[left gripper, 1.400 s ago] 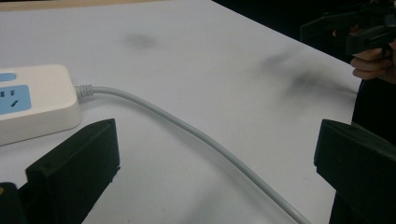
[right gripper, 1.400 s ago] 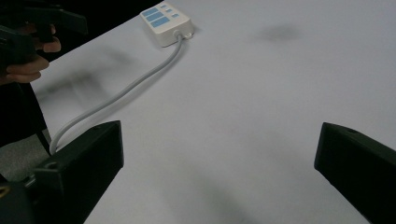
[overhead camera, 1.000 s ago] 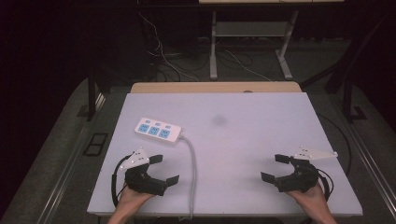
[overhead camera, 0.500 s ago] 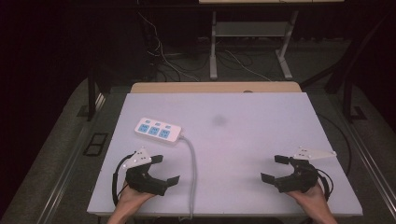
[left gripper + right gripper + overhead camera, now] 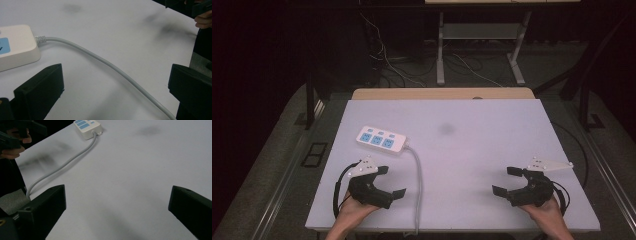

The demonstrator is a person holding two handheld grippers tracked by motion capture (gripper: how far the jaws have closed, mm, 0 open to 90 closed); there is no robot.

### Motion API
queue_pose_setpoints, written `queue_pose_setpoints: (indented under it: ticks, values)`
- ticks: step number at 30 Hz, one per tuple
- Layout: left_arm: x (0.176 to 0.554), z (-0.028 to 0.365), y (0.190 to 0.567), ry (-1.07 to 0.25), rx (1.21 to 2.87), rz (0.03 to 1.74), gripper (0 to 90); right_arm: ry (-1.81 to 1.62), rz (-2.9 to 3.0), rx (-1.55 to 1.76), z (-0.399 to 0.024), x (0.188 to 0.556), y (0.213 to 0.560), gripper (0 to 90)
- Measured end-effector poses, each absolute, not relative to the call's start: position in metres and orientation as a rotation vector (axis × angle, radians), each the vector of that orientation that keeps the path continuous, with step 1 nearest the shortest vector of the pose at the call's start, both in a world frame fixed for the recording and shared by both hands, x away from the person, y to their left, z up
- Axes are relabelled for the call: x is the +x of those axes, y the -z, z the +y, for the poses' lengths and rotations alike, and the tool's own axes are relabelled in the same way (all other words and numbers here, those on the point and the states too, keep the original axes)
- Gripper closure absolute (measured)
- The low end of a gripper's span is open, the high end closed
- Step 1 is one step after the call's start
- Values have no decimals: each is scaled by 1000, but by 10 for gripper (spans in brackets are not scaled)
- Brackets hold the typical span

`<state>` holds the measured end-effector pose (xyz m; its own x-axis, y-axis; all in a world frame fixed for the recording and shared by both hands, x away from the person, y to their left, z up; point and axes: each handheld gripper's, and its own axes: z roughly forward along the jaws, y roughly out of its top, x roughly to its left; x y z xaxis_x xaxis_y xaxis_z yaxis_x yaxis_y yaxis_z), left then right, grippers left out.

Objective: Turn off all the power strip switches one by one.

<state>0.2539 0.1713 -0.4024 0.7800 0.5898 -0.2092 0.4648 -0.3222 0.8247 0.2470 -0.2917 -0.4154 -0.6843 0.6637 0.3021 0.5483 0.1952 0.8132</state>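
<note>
- The left tool (image 5: 385, 181) rests low on the bench (image 5: 492, 135) at the person's near edge, its jaws spread wide and holding nothing; in the left gripper view the two black jaws stand far apart with bare white surface between them.
- The right tool (image 5: 508, 181) sits on the opposite side of the near edge, also spread wide and empty, well apart from everything else.
- The power strip (image 5: 381, 139), white with three blue socket faces, lies flat on the bench beyond the left tool and slightly toward the middle, near it but not touching.
- The power strip's long axis runs roughly crosswise to the left tool's reach, tilted a little, so its cable end points toward the bench's middle.
- The grey cable (image 5: 417, 170) leaves that end of the power strip, bends, and runs back toward the near edge, passing just beside the left tool on the side facing the right tool; in the left gripper view the cable (image 5: 105, 61) crosses the gap between the jaws without touching either.
- From the right tool, the power strip (image 5: 87, 127) lies far off across the bench, with the cable (image 5: 62, 165) trailing back from it.
- The left tool is plainly the nearer of the two; a short forward reach would likely bring it over the power strip's near long side, while the right tool would have to cross most of the bench.
</note>
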Motion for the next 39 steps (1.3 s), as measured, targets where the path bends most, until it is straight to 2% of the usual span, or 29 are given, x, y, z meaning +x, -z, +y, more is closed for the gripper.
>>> queue_pose_setpoints:
  ticks: [10,39]
  values:
    - [261,169,394,-131,2013,782,0,-1507,2337,1192,-292,247,415,9]
    - [291,186,366,-166,2051,805,0,-1513,2348,1194,-292,247,416,9]
